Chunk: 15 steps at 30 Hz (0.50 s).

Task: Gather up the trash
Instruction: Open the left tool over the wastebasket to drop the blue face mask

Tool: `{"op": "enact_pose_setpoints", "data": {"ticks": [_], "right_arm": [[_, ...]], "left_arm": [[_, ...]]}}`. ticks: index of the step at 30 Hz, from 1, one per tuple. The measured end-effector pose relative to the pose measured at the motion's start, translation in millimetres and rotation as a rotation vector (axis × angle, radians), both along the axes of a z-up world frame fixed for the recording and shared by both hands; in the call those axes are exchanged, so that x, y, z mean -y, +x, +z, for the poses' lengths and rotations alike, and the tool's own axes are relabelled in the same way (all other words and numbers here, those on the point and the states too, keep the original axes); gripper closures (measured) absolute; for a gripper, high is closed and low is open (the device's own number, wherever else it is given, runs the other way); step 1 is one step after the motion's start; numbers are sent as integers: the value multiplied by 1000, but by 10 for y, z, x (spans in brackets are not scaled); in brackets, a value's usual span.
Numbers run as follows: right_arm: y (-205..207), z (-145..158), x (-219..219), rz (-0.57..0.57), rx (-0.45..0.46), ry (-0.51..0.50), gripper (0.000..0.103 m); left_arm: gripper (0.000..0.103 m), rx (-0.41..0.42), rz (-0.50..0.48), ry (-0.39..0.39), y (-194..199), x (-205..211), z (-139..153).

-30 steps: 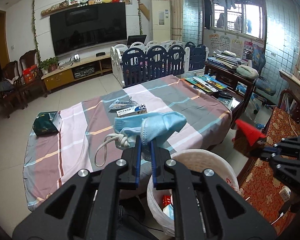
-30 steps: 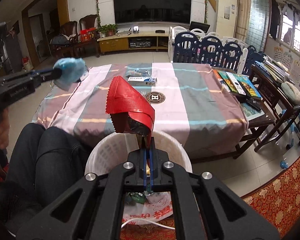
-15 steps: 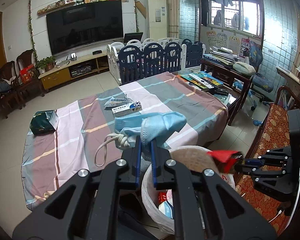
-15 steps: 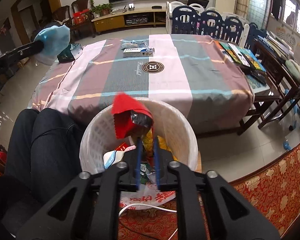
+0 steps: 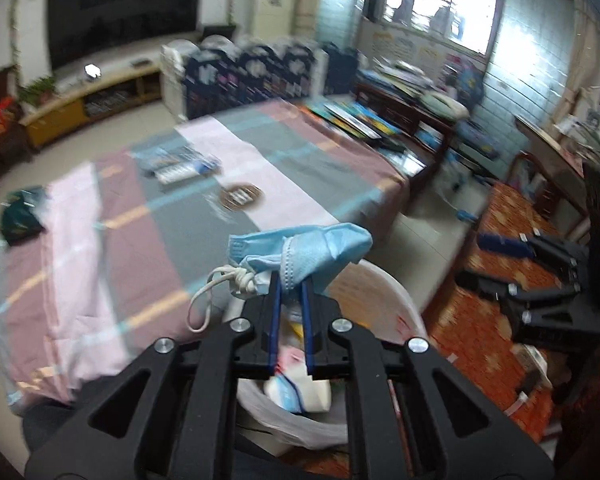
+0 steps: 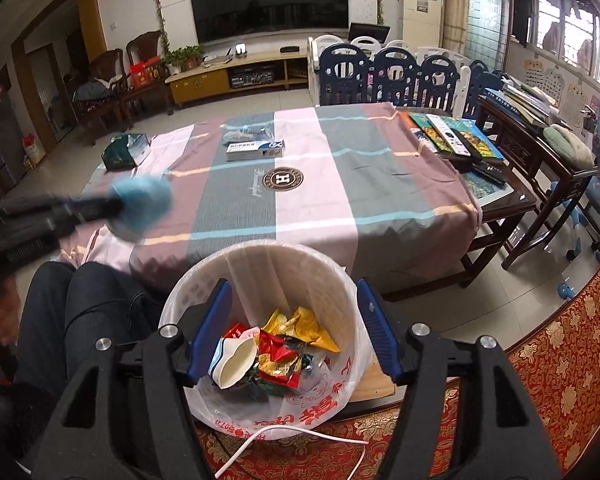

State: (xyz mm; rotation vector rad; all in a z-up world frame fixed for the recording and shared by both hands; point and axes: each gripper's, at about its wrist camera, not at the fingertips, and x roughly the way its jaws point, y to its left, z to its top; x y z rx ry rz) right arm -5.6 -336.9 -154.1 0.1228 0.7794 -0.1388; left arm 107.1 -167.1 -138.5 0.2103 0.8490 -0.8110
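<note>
blue and crumpled, the face mask [image 5: 300, 250] sits pinched between the nearly closed jaws of the left gripper [image 5: 289, 300], its white ear loop [image 5: 212, 292] dangling to the left. the mask hangs above the near rim of the white waste basket [image 5: 384, 292], which stands on the floor just beside the near edge of the table [image 6: 340, 168]. the right gripper [image 6: 296, 328] is over the same basket, its jaws opening wide with nothing between them. inside the basket lie crumpled snack wrappers [image 6: 296, 344] in red, gold and green and a white paper cup [image 6: 236, 364], so part of the collecting looks done. the mask seems next to go in, needing only a release over the opening. on the striped tablecloth [image 6: 236, 208] a small blue-and-white box [image 6: 255, 150] and a clear packet [image 6: 246, 134] just beyond it lie toward the far side, and a dark green pack [image 6: 124, 152] sits at the far left; whether these count as trash cannot be told.
</note>
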Motion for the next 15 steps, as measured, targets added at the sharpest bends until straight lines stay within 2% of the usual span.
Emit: {"op": "enact_pose_setpoints", "data": {"ticks": [1,2,3,5,9,12,15], "right_arm": [[-9,18,26,-9,6,4,39],[-13,30,45,-16,9,7,39],[-15,35,56,-21,10,10,39],[-22,36,79,-26,13,16,38],[22,-14,83,-30,7,33,36],[142,-68,44,-33,-12,32,34],[308,-81,-38,-37,-30,4,34]], "left_arm": [[90,-45,-32,12,24,68,-118],[78,-78,-46,27,46,122,-229],[57,-104,-46,43,65,149,-323],[31,-156,-38,63,105,177,-476],[18,-149,11,77,181,98,-524],[17,-86,102,113,309,-30,-522],[17,-67,191,131,476,-211,-518]]}}
